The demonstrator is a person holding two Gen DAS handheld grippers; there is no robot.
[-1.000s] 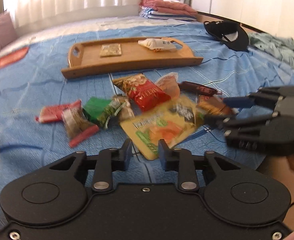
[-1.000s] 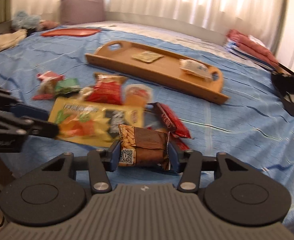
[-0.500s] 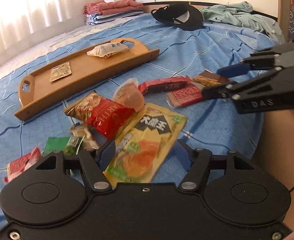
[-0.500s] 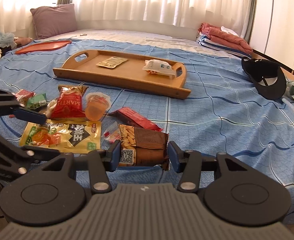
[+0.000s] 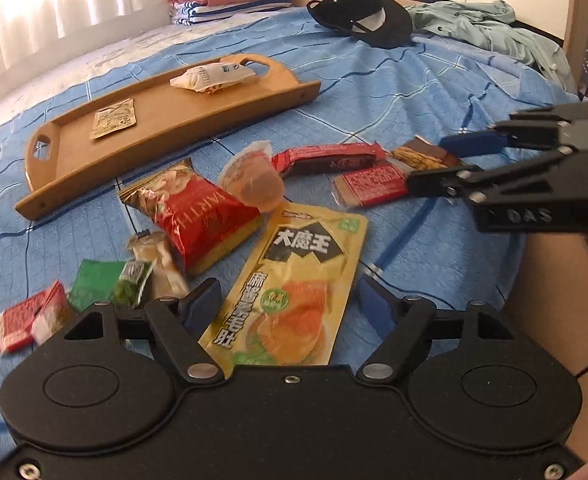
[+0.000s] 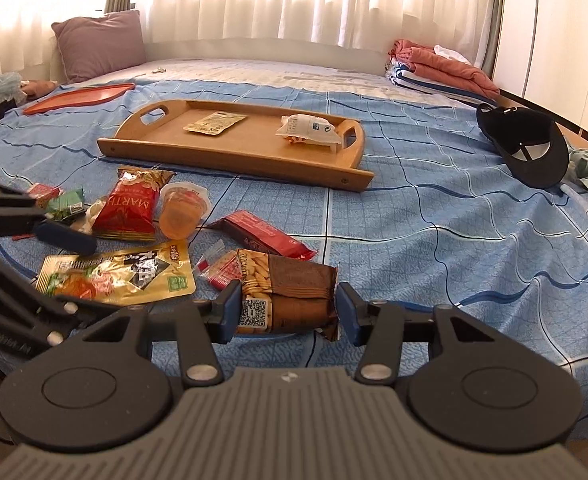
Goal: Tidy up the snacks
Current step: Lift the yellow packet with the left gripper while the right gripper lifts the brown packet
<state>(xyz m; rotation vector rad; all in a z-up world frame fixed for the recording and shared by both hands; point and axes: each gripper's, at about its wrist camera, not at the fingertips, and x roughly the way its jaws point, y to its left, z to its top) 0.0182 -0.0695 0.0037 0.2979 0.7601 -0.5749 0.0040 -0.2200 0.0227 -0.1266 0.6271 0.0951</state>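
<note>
Snacks: loose pile on blue bed sheet (image 6: 433, 216), short of wooden tray (image 6: 230, 152); two packets already in tray.
Right tongs (image 6: 288, 314): fingers spread either side of brown biscuit packet (image 6: 290, 292); left pad touching packet's edge, right pad just clear; grip not yet made, by appearance.
Left tongs (image 5: 290, 304): open wide, straddling near end of yellow pouch (image 5: 294, 280); nothing held.
Key relation: biscuit packet directly ahead of right tongs, long axis across the fingers, nearer right hand than left.
Tray bearing: beyond pile, ahead of both tongs, well apart.
Step judged: closing on packet, then carry to tray.
</note>
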